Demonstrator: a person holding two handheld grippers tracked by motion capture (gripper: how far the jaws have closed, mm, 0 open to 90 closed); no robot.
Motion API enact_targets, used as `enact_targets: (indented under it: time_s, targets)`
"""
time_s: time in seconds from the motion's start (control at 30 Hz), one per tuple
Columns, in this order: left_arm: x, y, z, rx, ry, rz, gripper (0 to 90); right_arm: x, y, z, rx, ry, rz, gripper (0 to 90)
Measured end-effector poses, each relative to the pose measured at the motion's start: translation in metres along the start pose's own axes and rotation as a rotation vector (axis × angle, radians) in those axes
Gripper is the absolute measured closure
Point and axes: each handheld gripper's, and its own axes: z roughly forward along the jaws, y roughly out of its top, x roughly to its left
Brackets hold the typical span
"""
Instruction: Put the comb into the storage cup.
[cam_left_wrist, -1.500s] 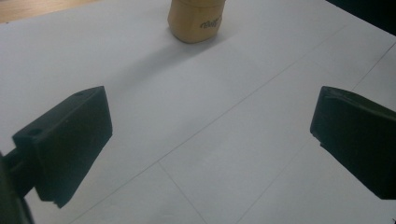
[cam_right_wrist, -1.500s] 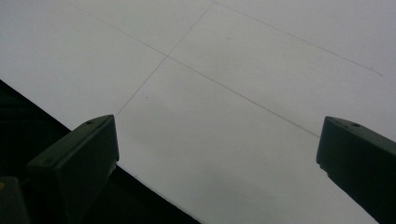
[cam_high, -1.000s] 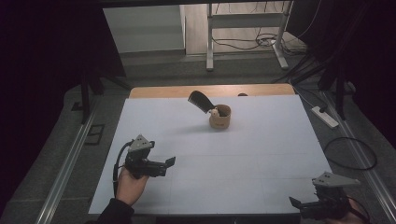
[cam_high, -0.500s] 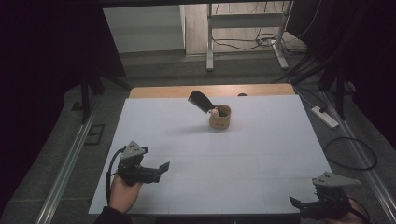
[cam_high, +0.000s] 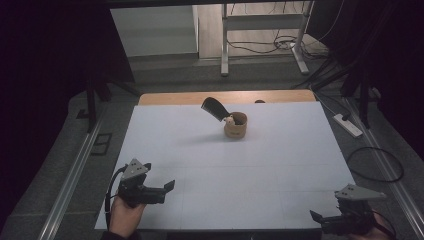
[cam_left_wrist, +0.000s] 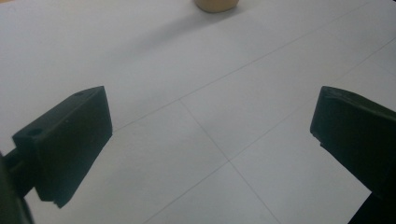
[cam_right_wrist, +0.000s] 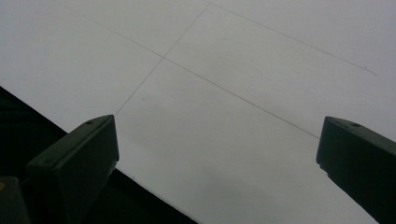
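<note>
A small tan cup (cam_high: 235, 125) stands at the far middle of the white table (cam_high: 280, 165), with a black spatula-like tool (cam_high: 214, 107) leaning out of it to the left and something small and pale inside. The cup's base (cam_left_wrist: 215, 4) peeks in at the top of the left gripper view. My left gripper (cam_high: 167, 189) hovers at the near left corner, open, nothing between its jaws. My right gripper (cam_high: 316, 218) sits at the near right edge, open and empty too. Both are far from the cup.
A wooden strip (cam_high: 175, 97) runs along the table's far edge. Metal rails (cam_high: 70, 175) flank the table on both sides. A power strip (cam_high: 350, 125) and cables (cam_high: 375, 165) lie on the floor at right. A metal frame (cam_high: 265, 35) stands beyond.
My left gripper has drawn back toward the near left corner of the table. The right gripper and the cup have stayed put.
</note>
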Motion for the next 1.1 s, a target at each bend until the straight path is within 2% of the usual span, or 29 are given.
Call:
enact_targets:
  time_s: [0.63, 1.1]
  targets:
    - [-0.001, -0.022, -0.018, 0.012, 0.022, -0.034, 0.0, -0.002, 0.0, -0.001, -0.005, -0.012, 0.02, 0.0]
    - [-0.004, -0.034, -0.025, 0.05, 0.054, -0.029, 0.0, -0.005, -0.001, -0.002, -0.02, -0.028, 0.056, 0.0]
